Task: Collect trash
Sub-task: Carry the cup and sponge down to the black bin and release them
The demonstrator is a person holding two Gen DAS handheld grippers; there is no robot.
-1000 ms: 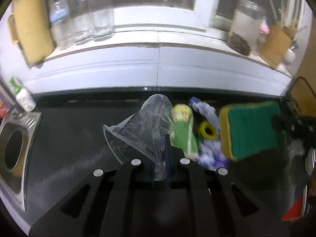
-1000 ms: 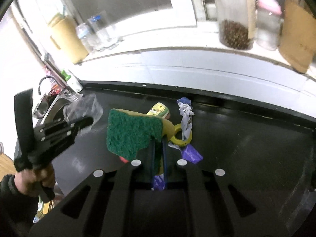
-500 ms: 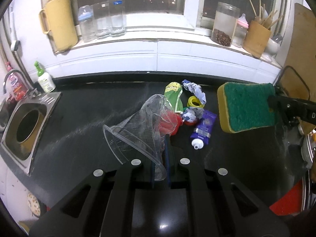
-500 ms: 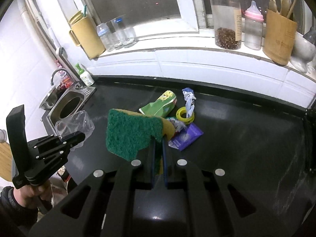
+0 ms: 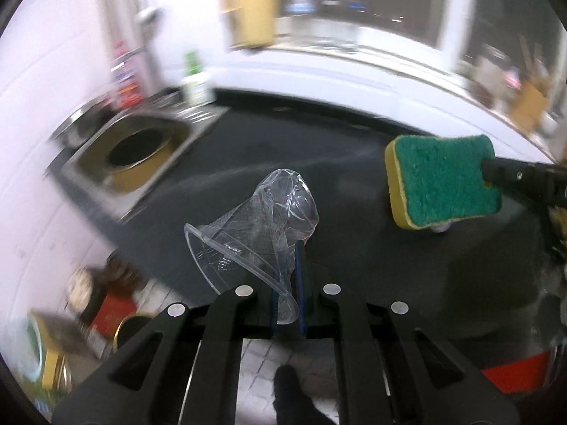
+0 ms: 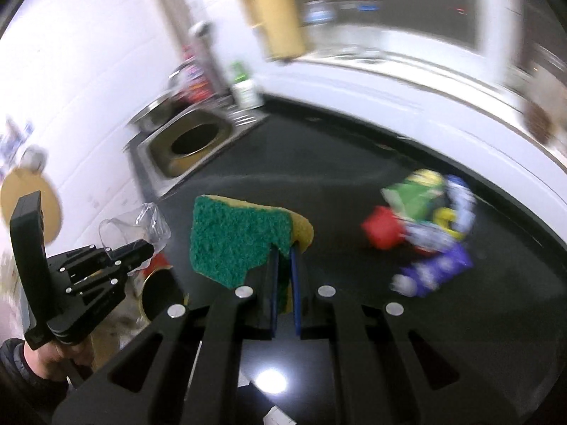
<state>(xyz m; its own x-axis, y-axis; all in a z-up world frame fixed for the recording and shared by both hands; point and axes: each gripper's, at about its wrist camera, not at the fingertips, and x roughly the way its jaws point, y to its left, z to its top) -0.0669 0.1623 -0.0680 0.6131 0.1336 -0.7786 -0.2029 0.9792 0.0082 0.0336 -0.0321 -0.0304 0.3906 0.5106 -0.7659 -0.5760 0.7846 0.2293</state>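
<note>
Now crushed cup [image 5: 262,226] hangs past counter [image 5: 372,163] edge, over floor.

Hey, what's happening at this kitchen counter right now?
A person is clearing trash with two handheld grippers. The left gripper is clamped on a crumpled clear plastic cup, the right gripper on a green-and-yellow sponge. A pile of wrappers lies on the black countertop, near the sink.

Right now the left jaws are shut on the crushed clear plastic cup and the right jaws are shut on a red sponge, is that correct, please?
Not quite: the sponge is green with a yellow backing, not red, as the right wrist view shows. The rest stands: the left gripper is shut on the crushed clear plastic cup, and the right gripper is shut on the sponge.
</note>
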